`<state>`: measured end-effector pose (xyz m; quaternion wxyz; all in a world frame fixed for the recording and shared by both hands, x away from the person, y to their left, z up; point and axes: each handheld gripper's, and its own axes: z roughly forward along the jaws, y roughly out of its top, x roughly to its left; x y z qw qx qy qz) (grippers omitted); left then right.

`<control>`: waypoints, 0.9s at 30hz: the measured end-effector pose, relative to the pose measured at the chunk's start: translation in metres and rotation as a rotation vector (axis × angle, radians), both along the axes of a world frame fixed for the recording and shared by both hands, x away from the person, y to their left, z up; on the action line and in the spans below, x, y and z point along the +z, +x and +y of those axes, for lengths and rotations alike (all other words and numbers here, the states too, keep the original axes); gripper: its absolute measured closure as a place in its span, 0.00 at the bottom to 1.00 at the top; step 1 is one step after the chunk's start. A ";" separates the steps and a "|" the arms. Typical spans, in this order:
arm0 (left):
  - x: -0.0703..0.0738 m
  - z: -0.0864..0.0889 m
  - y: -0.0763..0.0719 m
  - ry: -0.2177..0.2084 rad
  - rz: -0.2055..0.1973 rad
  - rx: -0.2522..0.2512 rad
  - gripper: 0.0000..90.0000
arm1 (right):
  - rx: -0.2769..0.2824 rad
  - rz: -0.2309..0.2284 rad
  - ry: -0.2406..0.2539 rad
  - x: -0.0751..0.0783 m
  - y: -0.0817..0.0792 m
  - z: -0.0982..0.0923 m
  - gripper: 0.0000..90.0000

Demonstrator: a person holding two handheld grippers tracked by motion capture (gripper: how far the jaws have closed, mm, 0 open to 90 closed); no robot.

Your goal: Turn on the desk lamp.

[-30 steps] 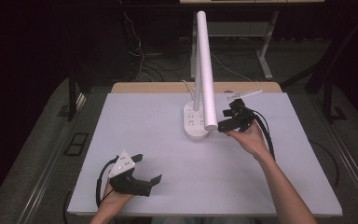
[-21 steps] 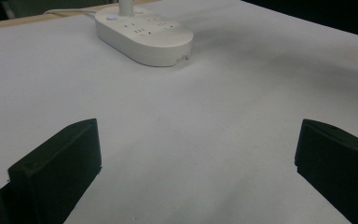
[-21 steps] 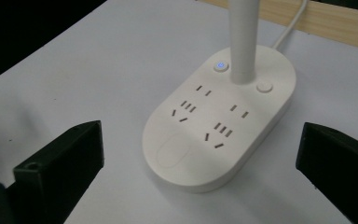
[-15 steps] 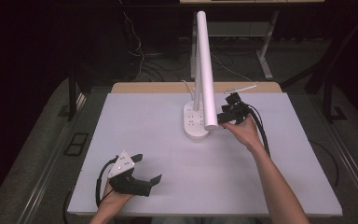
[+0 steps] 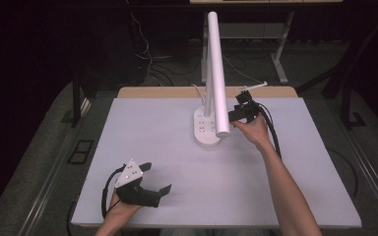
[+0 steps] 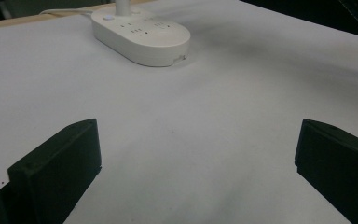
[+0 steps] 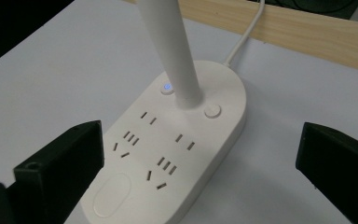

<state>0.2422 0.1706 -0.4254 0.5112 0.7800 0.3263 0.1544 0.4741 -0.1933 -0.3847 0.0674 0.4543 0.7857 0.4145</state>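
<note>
Resting at the near-left corner of the white counter (image 5: 285,196), the left gripper (image 5: 150,184) sits low in a person's left hand (image 5: 120,209), grey three-cornered plate (image 5: 130,172) on top, a black cable looping off its left side. Jaws spread wide, nothing between them; in the left gripper view they frame bare counter surface, with the lamp base (image 6: 142,35) well beyond, toward the far side.

Centre of counter, toward the far edge: white desk lamp. Its base (image 5: 206,129) is an oval block with socket slots set into the top, lying flat on the counter. A thin upright stem (image 5: 207,93) rises from the far part of the base; a long white tube head (image 5: 217,73) angles over it, lower end hanging just right of the base. White cord (image 7: 244,35) leaves the far end of the base and crosses the bare wooden strip (image 5: 152,92) along the counter's far edge.

Right gripper view: stem (image 7: 175,56) planted between two round buttons, the left button (image 7: 167,87) showing a small blue light, the right button (image 7: 212,111) plain. Oval pad (image 7: 113,194) at the near end of the base.

Right of the lamp: right gripper (image 5: 234,115) held in the right hand (image 5: 253,130), just beside the tube's lower end, forearm reaching in from the near-right. Jaws wide apart, empty, straddling the base in its own view without touching it.
</note>
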 end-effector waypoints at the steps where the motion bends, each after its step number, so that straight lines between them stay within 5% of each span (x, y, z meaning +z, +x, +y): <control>1: 0.000 0.000 0.000 0.000 0.000 -0.001 0.00 | -0.003 0.002 -0.004 -0.001 0.002 0.001 0.01; 8: 0.002 0.003 0.000 -0.017 -0.007 0.009 0.00 | -0.019 0.005 -0.003 -0.005 0.014 0.002 0.10; 14: 0.002 0.003 0.000 -0.022 -0.007 0.008 0.00 | -0.035 -0.008 0.003 -0.006 0.020 0.001 0.34; 17: 0.002 0.003 0.000 -0.023 -0.008 0.007 0.00 | -0.049 -0.010 0.030 -0.008 0.022 0.000 0.49; 27: 0.002 0.003 -0.001 -0.019 -0.010 0.009 0.00 | -0.076 0.019 0.129 -0.020 0.030 0.003 0.68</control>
